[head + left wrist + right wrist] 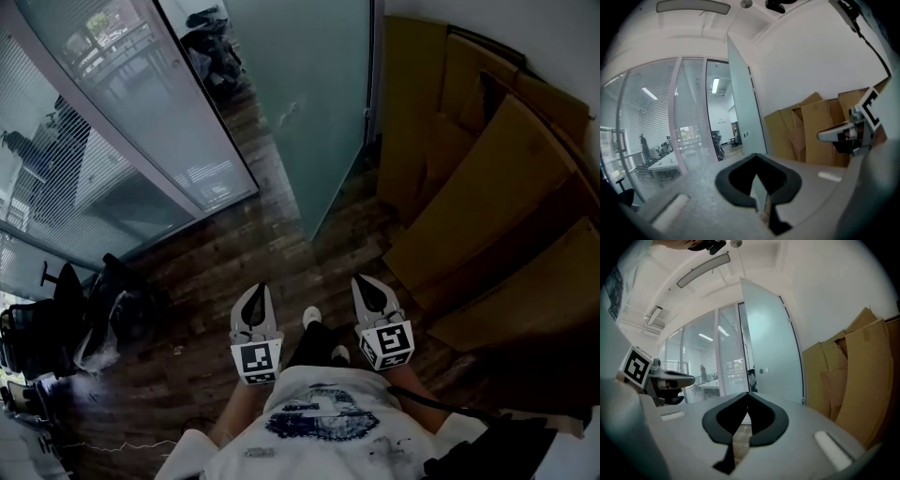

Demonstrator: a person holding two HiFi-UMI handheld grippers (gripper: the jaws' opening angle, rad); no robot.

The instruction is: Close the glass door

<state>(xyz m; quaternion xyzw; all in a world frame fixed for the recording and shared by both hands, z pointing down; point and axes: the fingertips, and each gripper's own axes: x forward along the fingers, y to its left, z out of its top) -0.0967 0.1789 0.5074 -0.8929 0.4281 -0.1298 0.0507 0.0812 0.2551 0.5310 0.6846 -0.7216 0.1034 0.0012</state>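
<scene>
in the head view my left claw (260, 292) and right claw (364, 284) sit near, both closed on nothing, and the door (309, 103) stands swung open far ahead, well apart from them, with cardboard (487, 187) stacked to its right. in the left gripper view the jaws meet at the tips, empty, with the door's edge beyond them. in the right gripper view the jaws are together too, the door's frosted face ahead and cardboard at right.

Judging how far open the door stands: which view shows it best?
Head view: from above, the door stands plainly open, angled into the room. The right gripper view shows its face; the left, a narrow sliver.
</scene>
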